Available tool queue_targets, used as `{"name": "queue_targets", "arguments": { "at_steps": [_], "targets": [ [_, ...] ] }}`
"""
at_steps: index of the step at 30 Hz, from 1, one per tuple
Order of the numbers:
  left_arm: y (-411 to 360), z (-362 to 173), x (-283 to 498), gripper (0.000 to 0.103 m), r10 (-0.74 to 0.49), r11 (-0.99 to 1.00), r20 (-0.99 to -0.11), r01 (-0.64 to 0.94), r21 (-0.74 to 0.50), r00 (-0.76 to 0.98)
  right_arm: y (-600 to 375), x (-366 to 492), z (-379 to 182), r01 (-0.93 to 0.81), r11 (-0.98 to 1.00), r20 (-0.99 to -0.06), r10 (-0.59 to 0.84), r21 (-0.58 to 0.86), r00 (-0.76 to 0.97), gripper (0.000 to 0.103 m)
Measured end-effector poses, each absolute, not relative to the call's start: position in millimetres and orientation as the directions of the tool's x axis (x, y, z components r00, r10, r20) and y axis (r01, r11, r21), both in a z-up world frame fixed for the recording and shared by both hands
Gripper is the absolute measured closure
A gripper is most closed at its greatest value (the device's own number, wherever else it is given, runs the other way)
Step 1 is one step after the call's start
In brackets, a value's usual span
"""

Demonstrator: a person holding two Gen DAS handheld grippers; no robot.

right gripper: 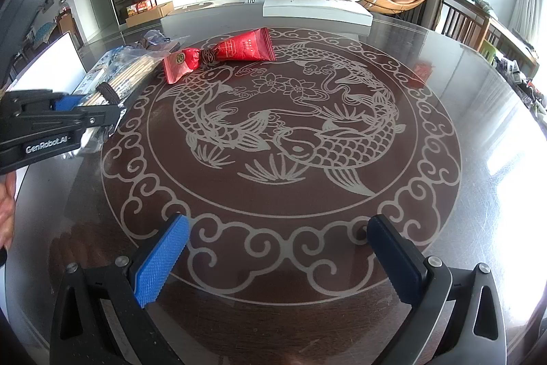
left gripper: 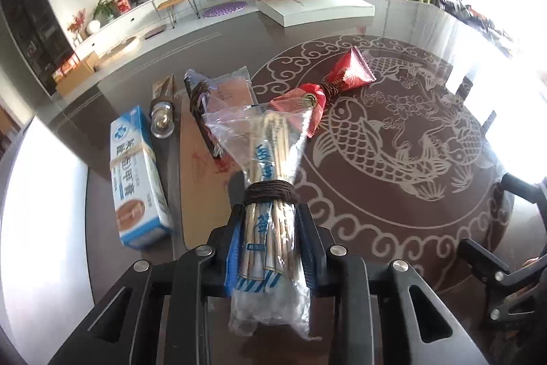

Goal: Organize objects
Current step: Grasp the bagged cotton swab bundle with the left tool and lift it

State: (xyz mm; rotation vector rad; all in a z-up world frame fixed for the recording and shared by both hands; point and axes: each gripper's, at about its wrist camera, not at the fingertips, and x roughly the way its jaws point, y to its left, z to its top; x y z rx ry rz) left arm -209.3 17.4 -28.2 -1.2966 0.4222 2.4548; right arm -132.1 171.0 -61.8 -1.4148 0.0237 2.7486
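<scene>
A clear plastic pack of wooden chopsticks point(left gripper: 270, 159), bound with a dark brown cord, sticks out between the fingers of my left gripper point(left gripper: 270, 214), which is shut on it just below the cord. The right wrist view shows that gripper point(right gripper: 92, 118) at the left, with the pack point(right gripper: 136, 70) pointing away over the table. A red foil packet point(left gripper: 345, 74) point(right gripper: 239, 50), cinched in the middle by a brown cord, lies on the fish-patterned glass table point(right gripper: 307, 132). My right gripper point(right gripper: 280, 248) hangs open over the table's near edge, with nothing between its blue pads point(right gripper: 160, 259).
Left of the held pack lie a blue-and-white box point(left gripper: 136, 173), a small glass jar point(left gripper: 162, 118), a flat cord-bound packet point(left gripper: 222, 91) and a brown card sheet point(left gripper: 201, 187). A white open box point(right gripper: 318, 5) stands at the table's far edge. A hand point(right gripper: 7, 204) shows at left.
</scene>
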Motion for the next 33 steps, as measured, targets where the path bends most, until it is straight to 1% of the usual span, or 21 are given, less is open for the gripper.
{"name": "queue_targets", "arguments": {
  "at_steps": [4,7,9,10,11,12,13,14,19,20,21,24,29,33],
  "targets": [
    [6,-37,-161,0.074,0.161,-0.951,-0.847,-0.309,0.004,-0.507,171,-132,-62,-0.051,-0.999,-0.814,0.037,-0.009,-0.58,0.0],
    [0,-42,-120,0.073,0.133,-0.97,-0.839,-0.245,0.001,-0.528,171,-132,-62,-0.052,-0.999,-0.814,0.037,-0.009,-0.58,0.0],
    [-6,-42,-102,0.071,0.129,-0.976,-0.838,-0.216,-0.014,-0.531,171,-132,-62,-0.052,-0.999,-0.814,0.038,-0.009,-0.58,0.0],
    [-9,-43,-97,0.061,0.14,-0.977,-0.837,-0.212,-0.03,-0.528,171,-132,-62,-0.052,-0.999,-0.814,0.037,-0.009,-0.58,0.0],
    [-11,-43,-93,0.043,0.157,-0.974,-0.836,-0.22,-0.045,-0.526,171,-132,-62,-0.052,-0.999,-0.814,0.037,-0.009,-0.58,0.0],
    [-11,-42,-90,0.033,0.167,-0.972,-0.831,-0.229,-0.049,-0.531,171,-132,-62,-0.052,-0.999,-0.814,0.038,-0.009,-0.58,0.0],
    [-13,-41,-90,0.016,0.164,-0.971,-0.825,-0.235,-0.04,-0.541,171,-132,-62,-0.051,-0.999,-0.814,0.038,-0.009,-0.58,0.0],
    [-13,-41,-91,0.015,0.154,-0.971,-0.822,-0.239,-0.022,-0.549,171,-132,-62,-0.052,-0.999,-0.814,0.037,-0.009,-0.58,0.0],
    [-7,-43,-103,0.015,0.139,-0.955,-0.832,-0.295,0.032,-0.538,171,-132,-62,-0.051,-0.999,-0.814,0.037,-0.009,-0.58,0.0],
    [-3,-45,-107,0.012,0.127,-0.952,-0.836,-0.302,0.048,-0.533,171,-132,-62,-0.051,-0.999,-0.814,0.037,-0.009,-0.58,0.0],
    [-1,-46,-109,0.013,0.126,-0.952,-0.832,-0.301,0.051,-0.54,171,-132,-62,-0.051,-0.999,-0.814,0.037,-0.009,-0.58,0.0],
    [-7,-48,-112,0.013,0.13,-0.968,-0.829,-0.25,0.012,-0.544,171,-132,-62,-0.051,-0.999,-0.814,0.037,-0.009,-0.58,0.0],
    [-29,-50,-111,0.012,0.06,-0.992,-0.813,-0.124,0.015,-0.579,171,-132,-62,-0.051,-0.999,-0.814,0.037,-0.009,-0.58,0.0],
    [-40,-51,-112,0.011,0.047,-0.995,-0.812,-0.102,0.015,-0.582,171,-132,-62,-0.051,-0.999,-0.814,0.037,-0.009,-0.58,0.0]
  ]
}}
